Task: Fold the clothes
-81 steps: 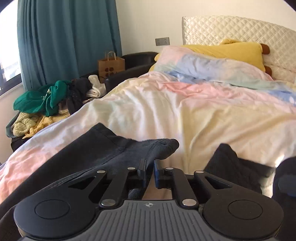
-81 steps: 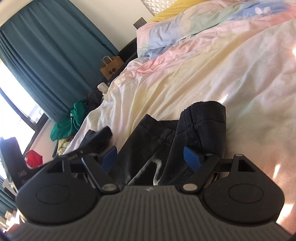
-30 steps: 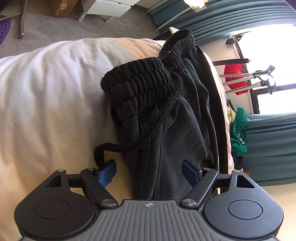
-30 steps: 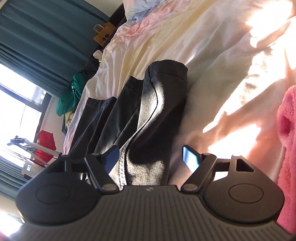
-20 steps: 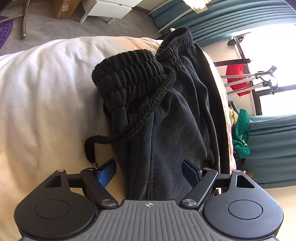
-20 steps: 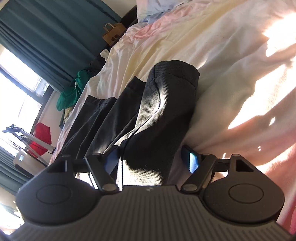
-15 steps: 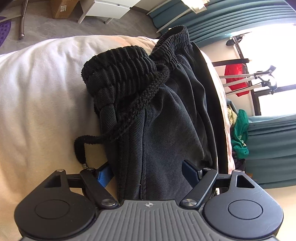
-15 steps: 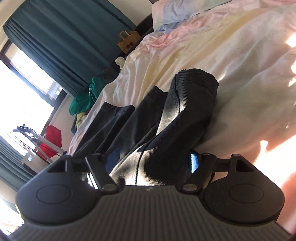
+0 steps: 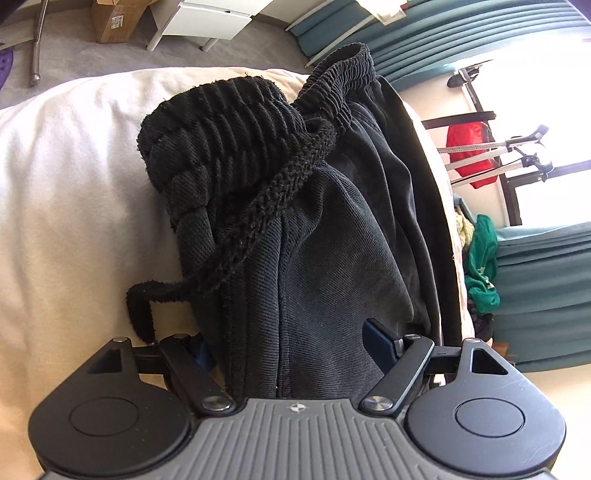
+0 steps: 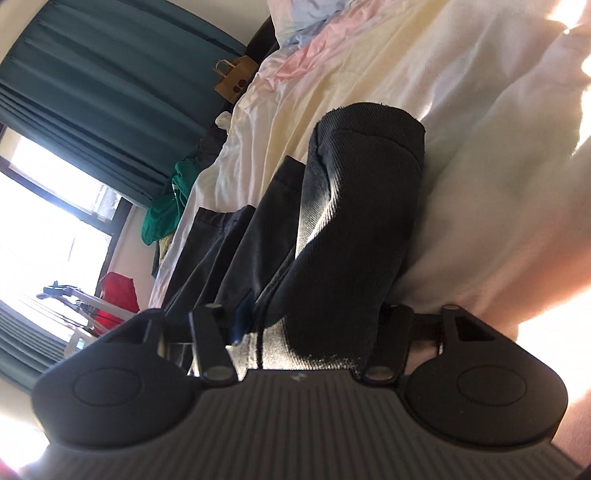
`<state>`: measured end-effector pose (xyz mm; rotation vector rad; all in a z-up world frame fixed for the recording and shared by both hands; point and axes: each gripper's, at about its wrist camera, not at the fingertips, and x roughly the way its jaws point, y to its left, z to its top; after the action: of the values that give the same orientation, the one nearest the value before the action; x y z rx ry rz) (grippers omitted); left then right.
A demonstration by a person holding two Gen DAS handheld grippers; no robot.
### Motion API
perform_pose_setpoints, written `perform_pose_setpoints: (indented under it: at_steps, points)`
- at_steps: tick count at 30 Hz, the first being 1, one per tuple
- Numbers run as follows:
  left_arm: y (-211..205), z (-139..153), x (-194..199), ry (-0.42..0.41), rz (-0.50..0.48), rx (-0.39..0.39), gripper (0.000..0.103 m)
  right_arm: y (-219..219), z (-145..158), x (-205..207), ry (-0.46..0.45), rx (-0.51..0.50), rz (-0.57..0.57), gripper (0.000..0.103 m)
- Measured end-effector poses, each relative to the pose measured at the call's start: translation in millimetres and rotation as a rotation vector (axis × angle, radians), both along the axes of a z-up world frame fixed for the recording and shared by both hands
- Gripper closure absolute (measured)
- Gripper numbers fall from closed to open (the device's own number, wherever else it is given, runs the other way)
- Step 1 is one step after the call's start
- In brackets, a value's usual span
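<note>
Left wrist view: trousers point(image 9: 332, 258) lay on the bed point(image 9: 66, 221), filling centre frame, waistband point(image 9: 221, 136) at the top, drawstring point(image 9: 258, 221) running down-left onto the sheet. Cardboard box point(image 9: 114, 18) on the floor, upper left. Clothes rack point(image 9: 495, 155) at right edge.

Right wrist view: trouser leg point(image 10: 351, 221) ran up centre frame on the bed, cuff point(image 10: 369, 118) at top. Paper bag point(image 10: 234, 79) beyond it, upper centre. Clothes pile point(image 10: 166, 206) at left, below the curtain point(image 10: 92, 92).

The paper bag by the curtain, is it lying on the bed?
No, the paper bag stands beyond the bed's far edge, against the teal curtain, not on the bedding.
</note>
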<state>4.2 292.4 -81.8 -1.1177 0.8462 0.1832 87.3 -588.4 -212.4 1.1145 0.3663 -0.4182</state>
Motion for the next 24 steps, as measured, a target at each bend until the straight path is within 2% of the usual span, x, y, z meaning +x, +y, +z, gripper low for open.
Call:
perform_pose_setpoints:
  at_steps: [1,2,3,6,9,12,17,19,24]
  points:
    - [-1.6,0.0,-0.9,-0.009,0.0,-0.006,0.027,1.4,0.5,1.1,0.004,0.0,0.003,0.074]
    - [-3.3,0.0,-1.3,-0.019,-0.001,-0.011,0.029,2.8,1.3,2.1,0.007,-0.002,0.004,0.087]
    - [-6.0,0.2,-1.3,-0.025,-0.004,-0.009,0.031,4.2,3.7,2.2,0.004,-0.017,0.0,0.09]
    - [-16.3,1.5,-0.6,-0.034,-0.02,0.016,0.039,8.4,11.0,2.3,-0.008,-0.06,-0.014,0.092]
    - [-24.3,4.5,-2.5,-0.021,-0.031,0.078,0.057,11.1,18.8,2.0,-0.033,-0.094,-0.016,0.092]
    - [-33.4,8.1,-6.0,-0.014,-0.044,0.149,0.067,15.0,27.3,5.7,0.011,-0.164,0.013,0.092]
    - [-41.8,10.3,1.5,-0.029,-0.037,0.202,0.09,14.2,24.6,4.1,0.04,-0.157,0.014,0.092]
    - [-43.1,15.1,-3.5,-0.045,-0.022,0.197,0.094,13.3,23.0,2.4,0.038,-0.14,0.007,0.092]
    - [-33.0,32.0,-14.5,-0.116,0.042,0.141,0.096,14.9,28.0,-3.8,-0.005,-0.137,-0.015,0.093]
